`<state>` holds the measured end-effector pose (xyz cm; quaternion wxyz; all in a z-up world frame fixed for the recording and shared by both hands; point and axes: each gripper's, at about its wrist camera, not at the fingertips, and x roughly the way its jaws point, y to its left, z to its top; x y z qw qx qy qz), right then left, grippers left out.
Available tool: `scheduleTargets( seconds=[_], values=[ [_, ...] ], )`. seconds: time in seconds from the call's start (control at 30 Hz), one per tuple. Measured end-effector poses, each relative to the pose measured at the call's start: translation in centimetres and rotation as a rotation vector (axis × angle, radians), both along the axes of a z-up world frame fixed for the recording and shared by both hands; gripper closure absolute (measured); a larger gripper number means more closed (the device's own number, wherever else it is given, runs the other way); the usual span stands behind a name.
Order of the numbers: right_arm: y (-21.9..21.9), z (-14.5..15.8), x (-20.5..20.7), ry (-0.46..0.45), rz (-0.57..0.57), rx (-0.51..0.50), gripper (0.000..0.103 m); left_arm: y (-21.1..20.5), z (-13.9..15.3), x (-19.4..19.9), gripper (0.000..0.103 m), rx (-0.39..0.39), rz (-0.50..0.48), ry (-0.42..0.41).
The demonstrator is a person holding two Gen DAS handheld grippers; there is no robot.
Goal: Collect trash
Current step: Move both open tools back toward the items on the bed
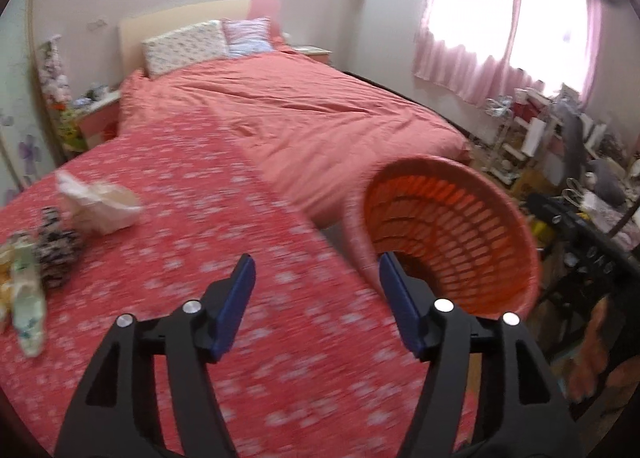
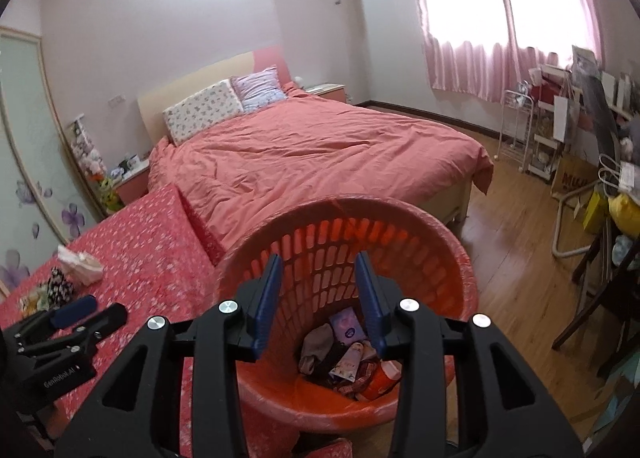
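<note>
An orange slatted basket (image 2: 432, 258) stands beside the red flowered bed surface (image 2: 148, 242) and holds several wrappers and scraps (image 2: 348, 354). My right gripper (image 2: 318, 262) is open and empty above the basket's mouth. My left gripper (image 1: 316, 264) is open and empty over the flowered cover, with the basket (image 1: 452, 234) to its right. It also shows in the right wrist view (image 2: 86, 310). A crumpled white bag (image 1: 100, 205), a black-and-white patterned scrap (image 1: 56, 254) and pale wrappers (image 1: 26, 310) lie on the cover at the left.
A large bed with a salmon duvet (image 2: 320, 153) and pillows (image 2: 204, 109) fills the middle. Cluttered shelves and a desk (image 2: 560, 129) stand at the right under pink curtains. Wooden floor (image 2: 512, 225) lies right of the basket. Nightstands flank the headboard.
</note>
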<state>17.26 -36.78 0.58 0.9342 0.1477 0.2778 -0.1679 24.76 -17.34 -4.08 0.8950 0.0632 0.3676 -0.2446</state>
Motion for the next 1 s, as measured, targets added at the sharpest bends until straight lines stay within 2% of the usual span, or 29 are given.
scheduleTargets(
  seconds=[0.37, 0.7, 0.83, 1.0],
  values=[
    [6.2, 0.3, 1.3, 0.032, 0.138, -0.051, 0.063, 12.1, -0.8, 0.9, 0.032, 0.036, 0.238, 0.018],
    [13.1, -0.4, 3.4, 0.071, 0.281, -0.068, 0.062, 23.3, -1.7, 2.5, 0.026, 0.046, 0.499, 0.026],
    [15.7, -0.8, 4.4, 0.089, 0.329, -0.070, 0.061, 25.5, -2.5, 3.7, 0.024, 0.048, 0.553, 0.051],
    [18.0, -1.3, 5.4, 0.111, 0.379, -0.079, 0.061, 26.3, -3.9, 5.7, 0.024, 0.047, 0.568, 0.111]
  ],
)
